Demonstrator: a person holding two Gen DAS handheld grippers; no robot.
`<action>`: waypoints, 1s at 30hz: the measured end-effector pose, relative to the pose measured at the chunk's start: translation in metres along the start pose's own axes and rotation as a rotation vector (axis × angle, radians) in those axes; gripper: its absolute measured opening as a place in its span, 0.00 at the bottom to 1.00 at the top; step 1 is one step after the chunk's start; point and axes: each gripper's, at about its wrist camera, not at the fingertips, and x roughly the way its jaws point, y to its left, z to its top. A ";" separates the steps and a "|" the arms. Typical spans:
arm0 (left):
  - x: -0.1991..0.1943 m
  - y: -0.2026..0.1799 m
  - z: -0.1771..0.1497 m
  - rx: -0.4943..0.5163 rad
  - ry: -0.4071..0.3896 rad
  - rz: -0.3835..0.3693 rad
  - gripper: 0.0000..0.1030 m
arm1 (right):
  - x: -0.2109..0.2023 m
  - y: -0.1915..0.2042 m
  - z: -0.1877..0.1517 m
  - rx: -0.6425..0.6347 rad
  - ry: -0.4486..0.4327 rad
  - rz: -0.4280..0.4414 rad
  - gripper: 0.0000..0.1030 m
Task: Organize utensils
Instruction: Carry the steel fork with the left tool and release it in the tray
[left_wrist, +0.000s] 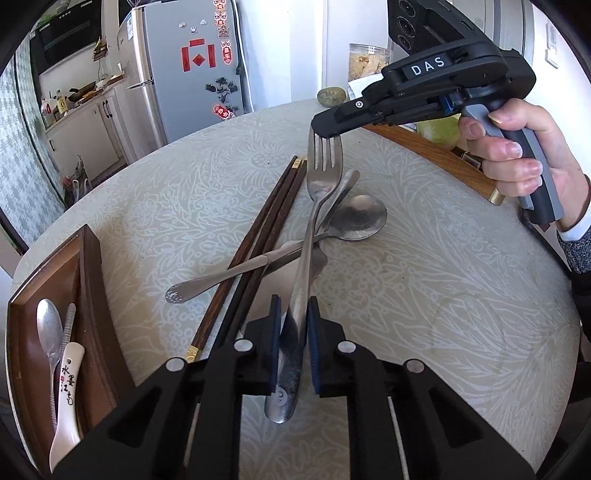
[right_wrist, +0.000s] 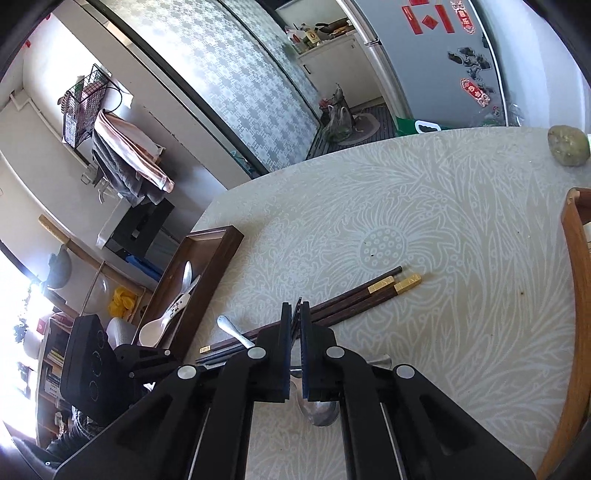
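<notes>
A steel fork (left_wrist: 321, 184) hangs tilted over the table between both grippers. My right gripper (left_wrist: 325, 134) is shut on its tines at the upper right, with a hand on the grip. My left gripper (left_wrist: 295, 306) has its blue pads against the fork's handle, shut on it. In the right wrist view my right gripper (right_wrist: 293, 314) pinches the thin tines edge-on. Under the fork lie dark chopsticks (left_wrist: 266, 221), a metal spoon (left_wrist: 354, 218) and another steel utensil (left_wrist: 343, 188), crossed in a heap. The chopsticks (right_wrist: 369, 295) have gold-capped ends.
A dark wooden tray (left_wrist: 92, 266) at the table's left edge holds a metal spoon (left_wrist: 48, 328) and a white ceramic spoon (left_wrist: 68, 406). A lighter wooden tray (left_wrist: 443, 158) sits at the right, a green lump (left_wrist: 331, 96) at the far edge, a fridge (left_wrist: 184, 74) beyond.
</notes>
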 end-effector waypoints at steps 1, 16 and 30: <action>-0.005 0.000 0.000 0.000 -0.006 0.003 0.14 | -0.001 0.004 0.001 -0.004 0.000 -0.002 0.04; -0.097 0.089 -0.046 -0.165 -0.036 0.178 0.14 | 0.100 0.136 0.055 -0.122 0.093 0.139 0.04; -0.118 0.162 -0.096 -0.306 0.040 0.295 0.07 | 0.239 0.215 0.062 -0.188 0.262 0.236 0.03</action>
